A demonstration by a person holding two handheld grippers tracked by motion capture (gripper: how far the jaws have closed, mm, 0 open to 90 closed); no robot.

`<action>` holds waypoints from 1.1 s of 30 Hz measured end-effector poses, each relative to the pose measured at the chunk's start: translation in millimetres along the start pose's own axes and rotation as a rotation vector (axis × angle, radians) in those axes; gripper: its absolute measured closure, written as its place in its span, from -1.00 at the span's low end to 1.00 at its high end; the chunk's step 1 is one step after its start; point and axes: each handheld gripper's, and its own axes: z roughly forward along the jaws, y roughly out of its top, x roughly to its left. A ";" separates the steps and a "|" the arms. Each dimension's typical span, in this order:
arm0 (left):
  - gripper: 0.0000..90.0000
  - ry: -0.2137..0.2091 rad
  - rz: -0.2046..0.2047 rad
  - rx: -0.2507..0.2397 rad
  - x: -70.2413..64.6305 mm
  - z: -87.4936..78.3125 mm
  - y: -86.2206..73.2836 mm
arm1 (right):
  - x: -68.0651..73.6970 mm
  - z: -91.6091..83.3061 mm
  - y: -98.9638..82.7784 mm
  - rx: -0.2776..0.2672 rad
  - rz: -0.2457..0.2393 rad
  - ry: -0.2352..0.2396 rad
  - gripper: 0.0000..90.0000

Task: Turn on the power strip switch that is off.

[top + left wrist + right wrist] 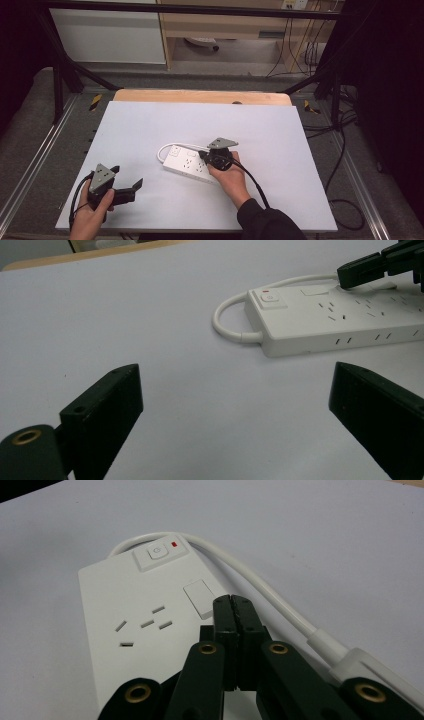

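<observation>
White tabletop [150, 130] carries a power strip [130, 630], over which the right gripper [231, 605] hovers with jaws pressed together, while the left gripper [235, 405] rests spread wide nearby.

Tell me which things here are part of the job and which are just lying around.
In the job:
- white plastic power strip with its white cable
- right gripper, fingers closed over the strip

Just there:
- left gripper, open, on the white table
- black cables on the floor
</observation>
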 end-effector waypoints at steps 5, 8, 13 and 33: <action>-0.84 0.000 0.001 0.001 0.0 0.3 0.1 | 0.2 0.0 -0.2 -0.001 0.000 -0.001 1.00; -0.84 0.000 0.001 0.001 -0.2 0.3 0.1 | 0.3 0.2 -0.2 -0.001 -0.003 -0.002 1.00; -0.84 0.000 0.001 0.002 -0.1 0.2 0.0 | 0.6 0.5 -0.3 0.000 -0.004 -0.002 1.00; -0.84 -0.001 0.001 0.003 -0.2 0.5 0.0 | 3.4 2.1 0.1 0.017 -0.024 -0.001 1.00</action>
